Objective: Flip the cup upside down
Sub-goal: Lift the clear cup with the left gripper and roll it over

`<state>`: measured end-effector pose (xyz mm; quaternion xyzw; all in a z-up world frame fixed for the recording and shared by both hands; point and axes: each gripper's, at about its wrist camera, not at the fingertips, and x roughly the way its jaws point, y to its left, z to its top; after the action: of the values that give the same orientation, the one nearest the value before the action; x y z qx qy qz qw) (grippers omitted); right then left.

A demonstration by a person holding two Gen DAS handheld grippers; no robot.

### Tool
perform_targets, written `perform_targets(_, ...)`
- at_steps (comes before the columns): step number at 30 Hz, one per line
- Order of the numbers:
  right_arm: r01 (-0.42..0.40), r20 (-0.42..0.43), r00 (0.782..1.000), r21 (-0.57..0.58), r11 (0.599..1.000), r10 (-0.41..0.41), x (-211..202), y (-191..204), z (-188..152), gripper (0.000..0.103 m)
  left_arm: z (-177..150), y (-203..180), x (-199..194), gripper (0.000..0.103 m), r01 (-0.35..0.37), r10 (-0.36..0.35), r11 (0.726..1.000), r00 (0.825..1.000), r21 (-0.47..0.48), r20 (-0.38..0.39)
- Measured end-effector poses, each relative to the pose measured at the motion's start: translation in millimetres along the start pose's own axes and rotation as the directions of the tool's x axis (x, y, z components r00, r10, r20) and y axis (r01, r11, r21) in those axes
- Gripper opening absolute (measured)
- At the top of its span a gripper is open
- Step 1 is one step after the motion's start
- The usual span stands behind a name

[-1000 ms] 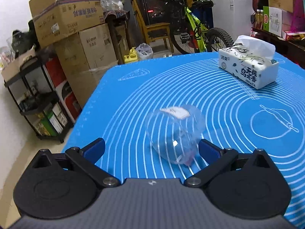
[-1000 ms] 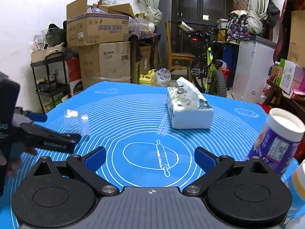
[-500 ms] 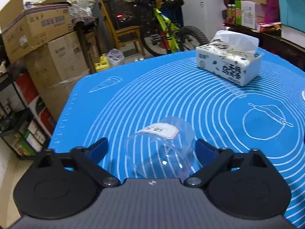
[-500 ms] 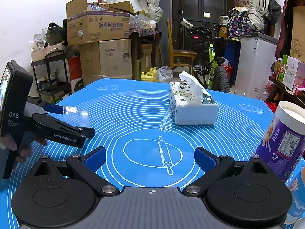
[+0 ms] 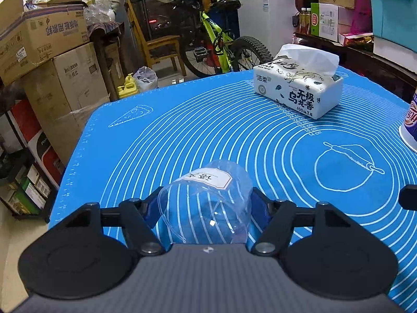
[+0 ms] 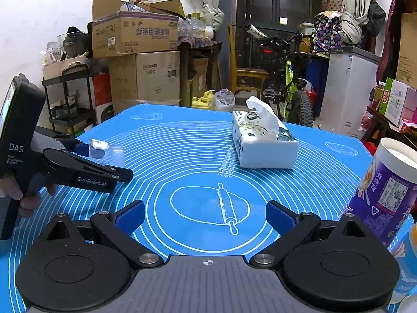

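Note:
A clear plastic cup [image 5: 208,203] with a white label lies on its side between the blue pads of my left gripper [image 5: 204,208], which is shut on it, the open mouth towards the camera. In the right wrist view the cup [image 6: 106,150] shows at the left, held above the blue mat [image 6: 195,156] by the left gripper [image 6: 104,161]. My right gripper [image 6: 204,215] is open and empty, low over the mat's rolling-pin drawing.
A tissue pack [image 5: 299,88] stands at the mat's far right, also in the right wrist view [image 6: 263,140]. A purple-labelled white tub [image 6: 385,193] stands at the right edge, next to my right gripper. Boxes, shelves and a bicycle stand beyond the table.
My left gripper has moved forward around the cup and its pads have closed on the sides. The cup has risen off the mat. My right gripper has stayed open, nearly still.

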<state>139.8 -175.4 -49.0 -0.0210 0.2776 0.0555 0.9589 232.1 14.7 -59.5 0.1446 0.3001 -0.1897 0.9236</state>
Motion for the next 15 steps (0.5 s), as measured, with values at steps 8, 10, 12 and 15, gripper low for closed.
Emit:
perform_targets(8,0.005,0.013,1.0,0.008,1.0,-0.006,-26.3,-10.9,-3.8,0.099,-4.5,-38.6,-41.1,0.069,-0.03,0.03,1.0,1.0,-0.002,0.005)
perform_targets(10,0.01,0.014,1.0,0.027,1.0,-0.011,-39.0,-18.0,-6.7,0.099,-7.5,-54.1,-54.6,0.069,-0.038,0.038,0.999,0.999,0.007,0.007)
perform_targets(12,0.016,0.012,1.0,0.037,0.999,-0.017,-50.6,-24.6,-10.6,0.099,-11.0,-70.5,-70.2,0.069,-0.039,0.039,0.999,0.999,0.004,0.014)
perform_targets(15,0.029,0.0,1.0,0.047,0.998,-0.029,-68.4,-34.5,-19.1,0.099,-17.9,-92.8,-90.6,0.069,-0.069,0.069,0.998,0.997,-0.004,0.024)
